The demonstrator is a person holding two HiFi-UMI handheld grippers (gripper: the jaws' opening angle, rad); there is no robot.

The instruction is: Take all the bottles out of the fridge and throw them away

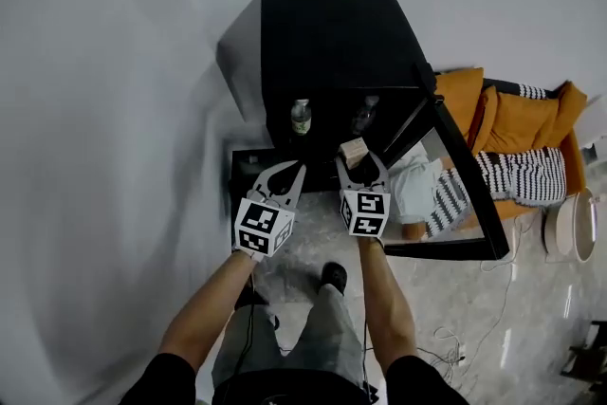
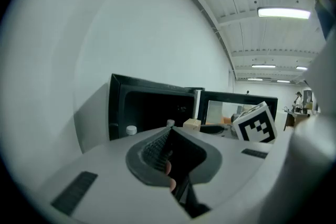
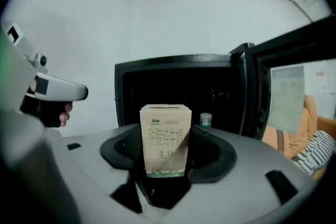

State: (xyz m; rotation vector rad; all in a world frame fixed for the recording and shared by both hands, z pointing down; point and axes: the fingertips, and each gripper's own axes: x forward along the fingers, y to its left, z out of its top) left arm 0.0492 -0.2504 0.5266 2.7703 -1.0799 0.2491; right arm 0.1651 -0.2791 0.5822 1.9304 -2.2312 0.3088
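**Carton in the right claw, bottles waiting in the fridge**

The right claw (image 3: 167, 178) is clamped on a milk carton (image 3: 165, 139), held upright in front of the open fridge (image 1: 332, 33). My guess is it blocked the way. The left claw (image 2: 169, 129) is pinched closed with nothing in it, level beside its partner. Inside the dark shelf stand one bottle (image 1: 301, 117) and a second bottle (image 1: 365, 114), untouched. The door (image 1: 465, 204) hangs wide to the right, so reaching in looks easy.

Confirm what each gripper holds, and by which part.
Right gripper holds the upright milk carton by its lower side faces. Left gripper is shut with nothing in it.
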